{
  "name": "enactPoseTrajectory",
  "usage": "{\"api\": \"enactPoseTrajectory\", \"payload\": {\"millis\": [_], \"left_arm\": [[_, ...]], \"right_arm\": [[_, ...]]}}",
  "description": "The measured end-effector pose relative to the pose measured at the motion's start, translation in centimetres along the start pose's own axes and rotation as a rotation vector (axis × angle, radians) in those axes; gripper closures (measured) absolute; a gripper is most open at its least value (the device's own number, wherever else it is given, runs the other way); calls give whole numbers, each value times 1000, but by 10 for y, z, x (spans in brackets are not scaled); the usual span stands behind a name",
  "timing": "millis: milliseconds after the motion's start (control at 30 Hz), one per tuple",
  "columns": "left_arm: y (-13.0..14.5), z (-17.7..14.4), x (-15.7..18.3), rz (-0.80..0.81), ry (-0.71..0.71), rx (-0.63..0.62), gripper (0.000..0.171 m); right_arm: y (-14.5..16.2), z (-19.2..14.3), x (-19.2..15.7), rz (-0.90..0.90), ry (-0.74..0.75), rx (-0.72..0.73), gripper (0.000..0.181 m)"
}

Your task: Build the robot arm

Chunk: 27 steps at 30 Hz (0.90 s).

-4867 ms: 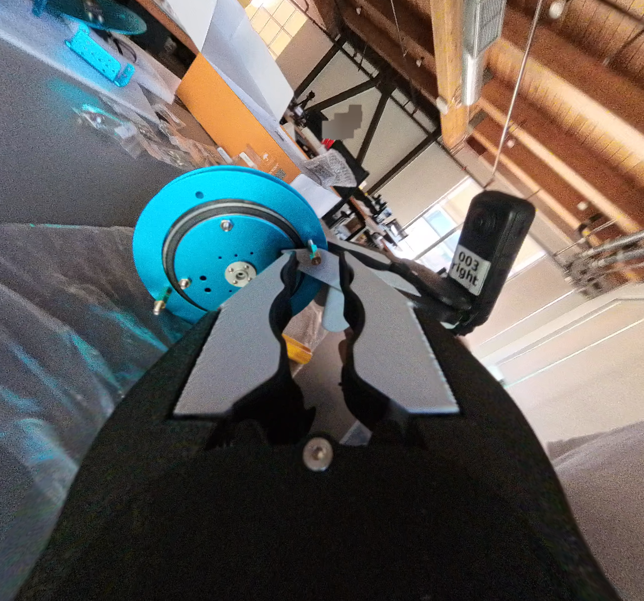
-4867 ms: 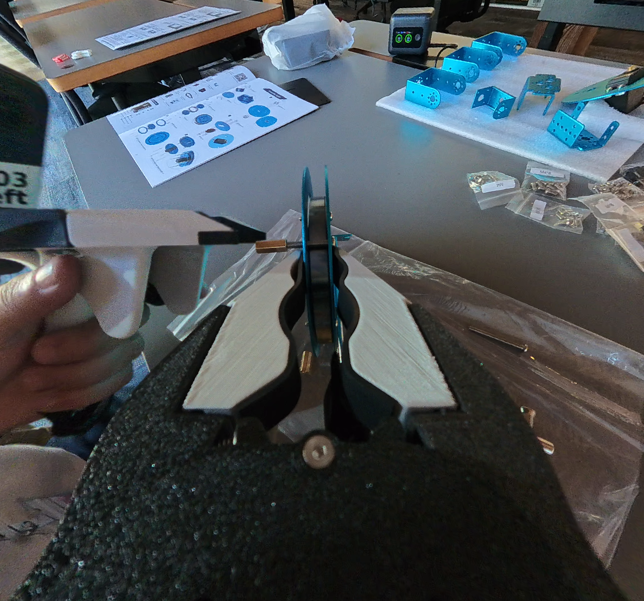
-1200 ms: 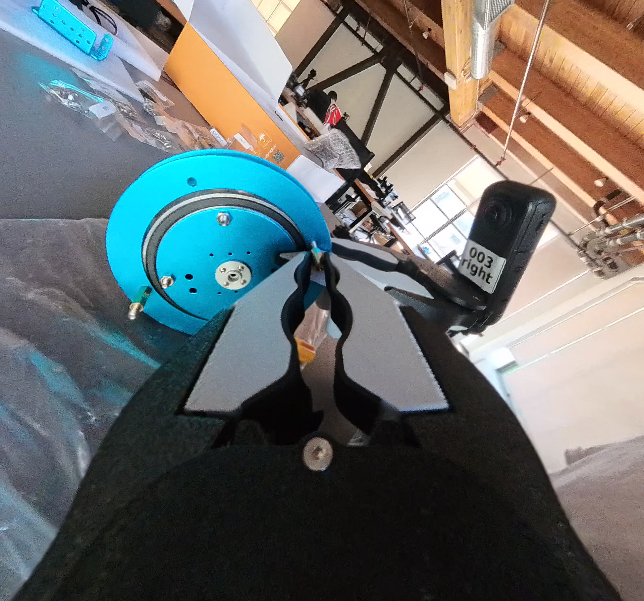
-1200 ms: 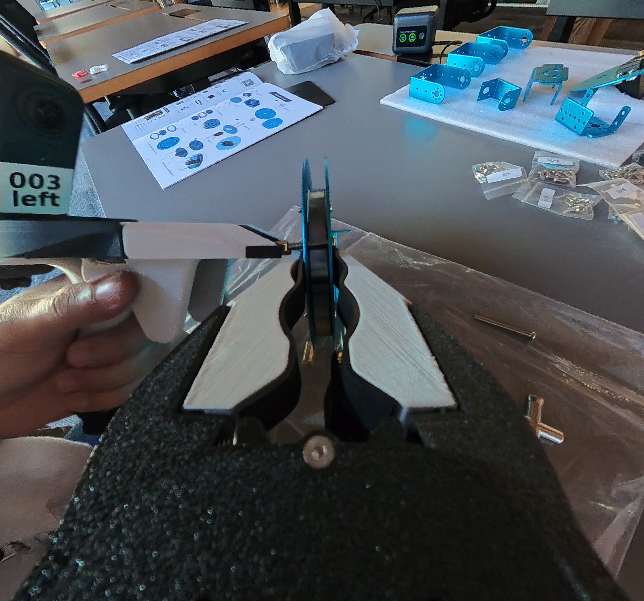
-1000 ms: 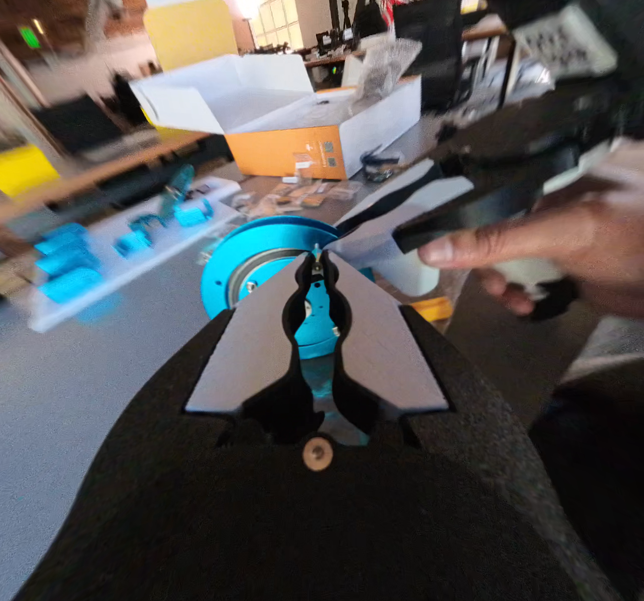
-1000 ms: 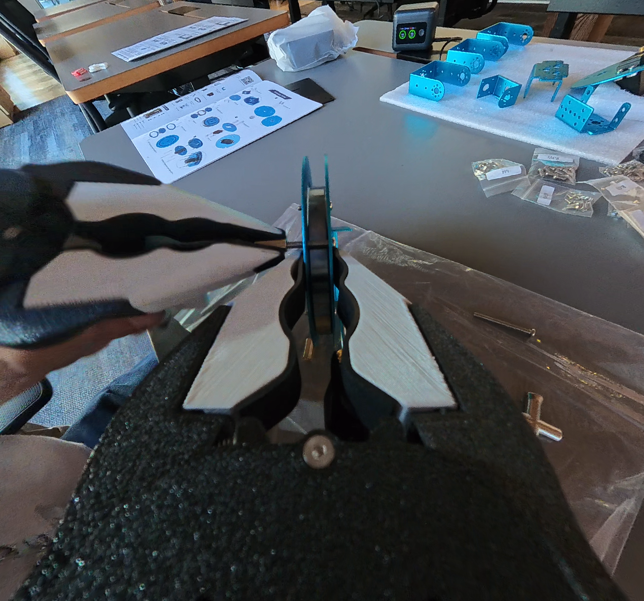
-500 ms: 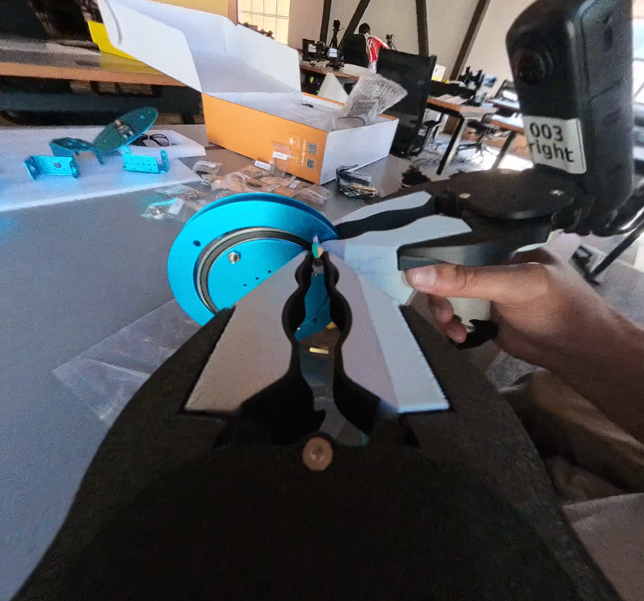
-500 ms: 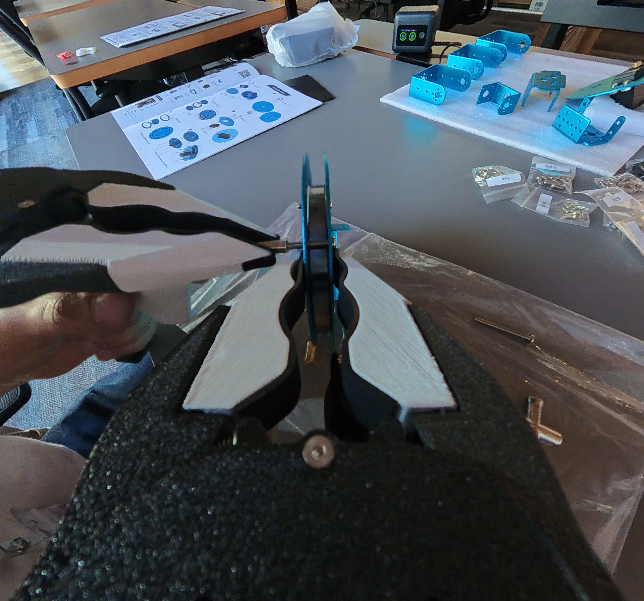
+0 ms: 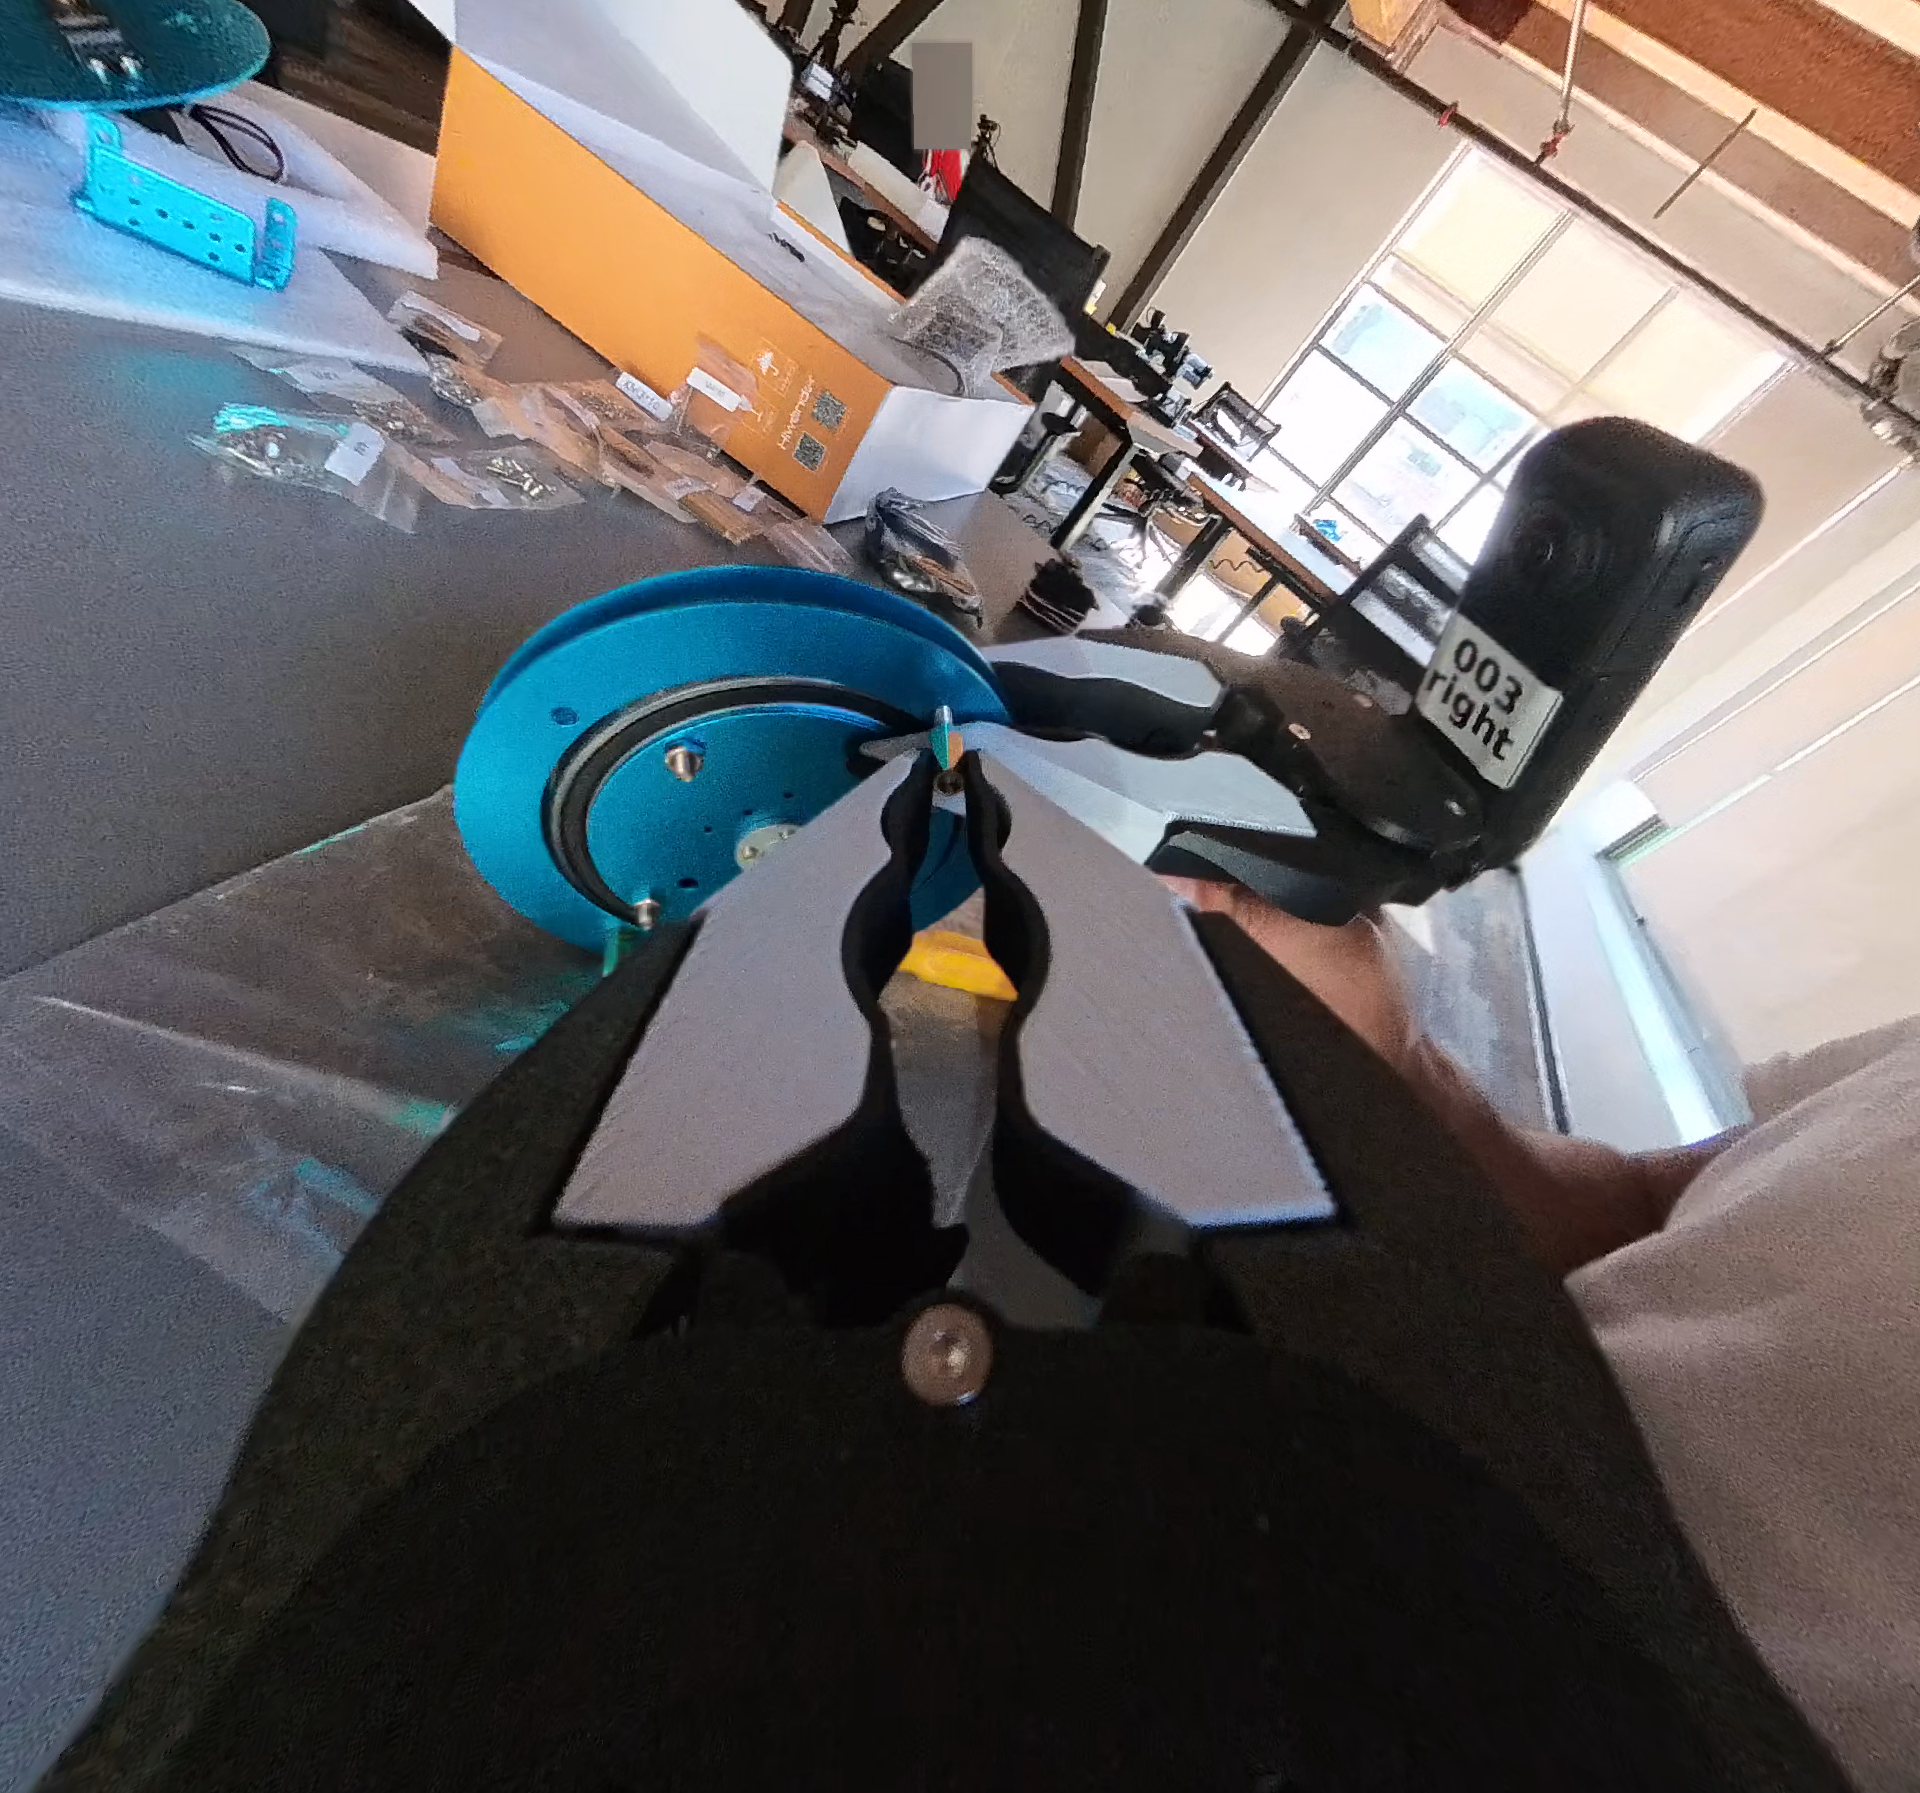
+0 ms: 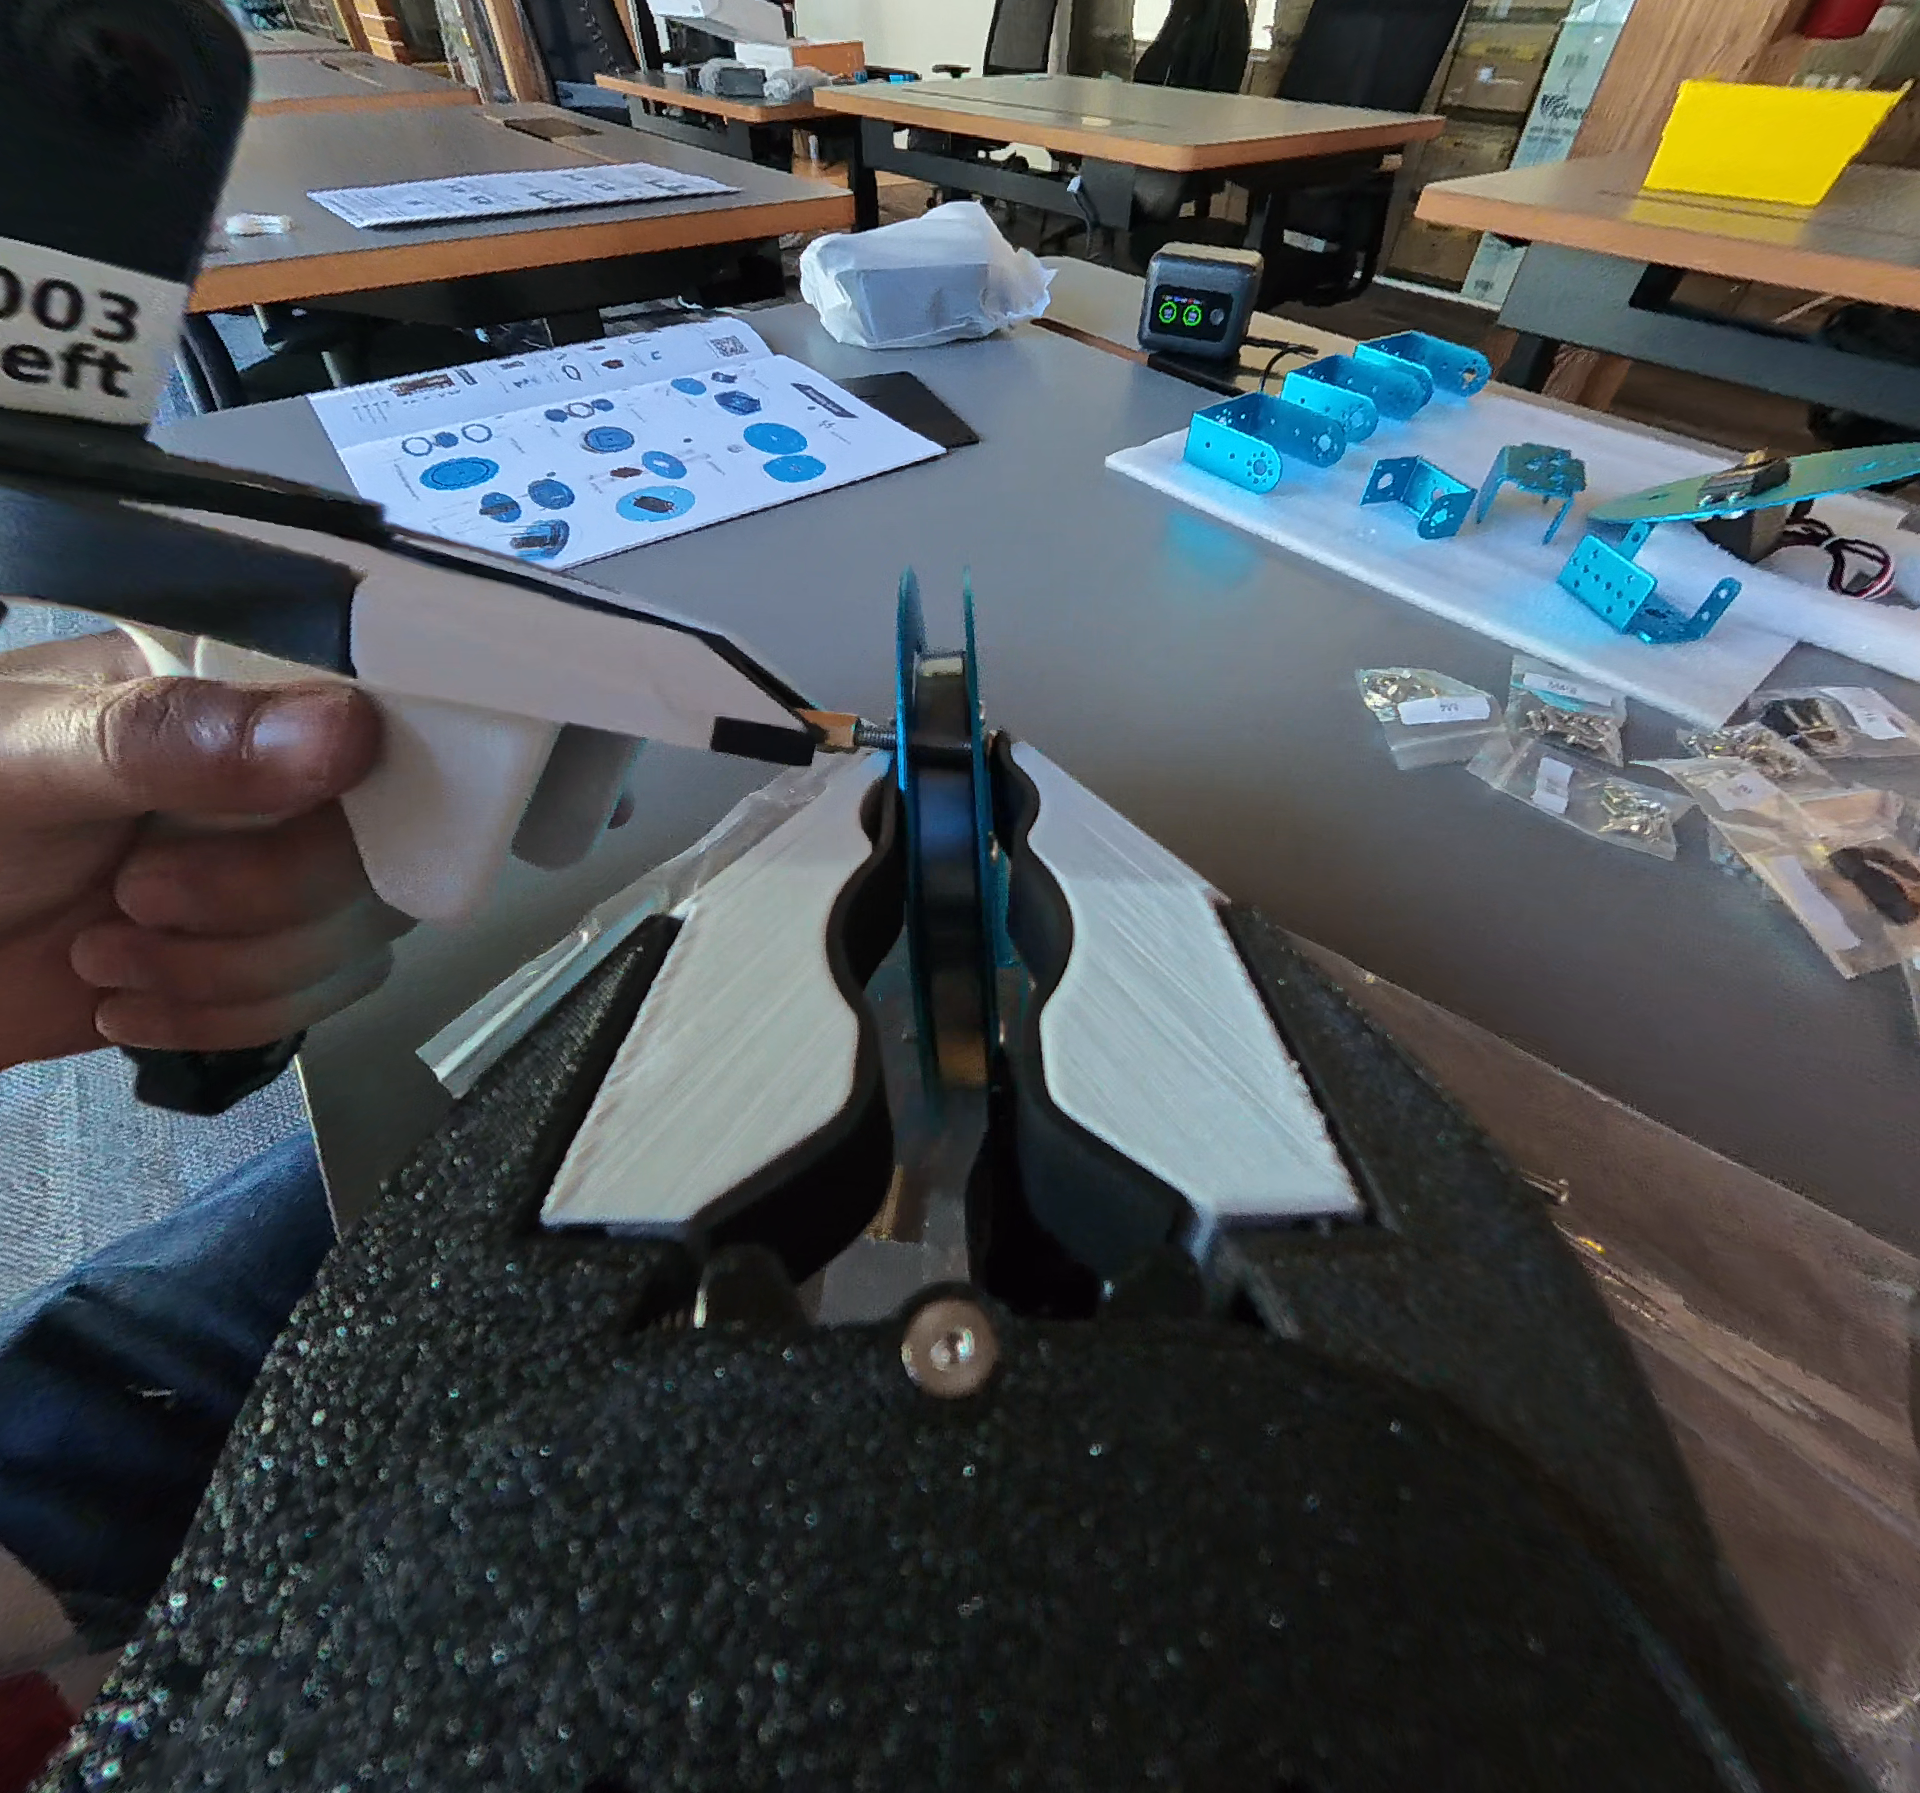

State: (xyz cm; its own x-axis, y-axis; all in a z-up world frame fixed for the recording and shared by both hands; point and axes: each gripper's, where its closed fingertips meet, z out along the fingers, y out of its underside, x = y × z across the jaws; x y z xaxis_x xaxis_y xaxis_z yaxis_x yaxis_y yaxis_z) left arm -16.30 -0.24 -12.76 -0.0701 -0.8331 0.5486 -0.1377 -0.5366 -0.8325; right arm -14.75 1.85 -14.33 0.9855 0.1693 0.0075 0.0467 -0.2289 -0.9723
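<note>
Our right gripper clamps the blue disc upright over the plastic sheet at the table's near edge; our left gripper pinches a standoff on it. A skewed pull could slip off the standoff or twist the disc loose.

My grey table is carrying an open booklet, a white foam sheet, small hardware bags and clear plastic sheeting.
</note>
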Motion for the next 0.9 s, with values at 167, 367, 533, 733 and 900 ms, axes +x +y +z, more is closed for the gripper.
{"api": "enactPoseTrajectory", "payload": {"millis": [167, 367, 533, 733, 900], "left_arm": [[-6, 1, -3, -140, 41, 53, 165], [-7, 3, -7, 217, -93, 19, 167], [-8, 2, -15, 1596, -487, -201, 166], [-14, 1, -12, 936, -359, -60, 162], [-16, 3, -11, 276, -128, 34, 162]], "right_arm": [[-1, 5, 2, 56, -9, -37, 167], [-1, 8, 4, 77, -12, -52, 168], [-2, 10, 4, 100, -34, -63, 168], [-3, 14, 8, 119, -41, -68, 168], [-3, 14, 7, 113, -37, -69, 168]]}}
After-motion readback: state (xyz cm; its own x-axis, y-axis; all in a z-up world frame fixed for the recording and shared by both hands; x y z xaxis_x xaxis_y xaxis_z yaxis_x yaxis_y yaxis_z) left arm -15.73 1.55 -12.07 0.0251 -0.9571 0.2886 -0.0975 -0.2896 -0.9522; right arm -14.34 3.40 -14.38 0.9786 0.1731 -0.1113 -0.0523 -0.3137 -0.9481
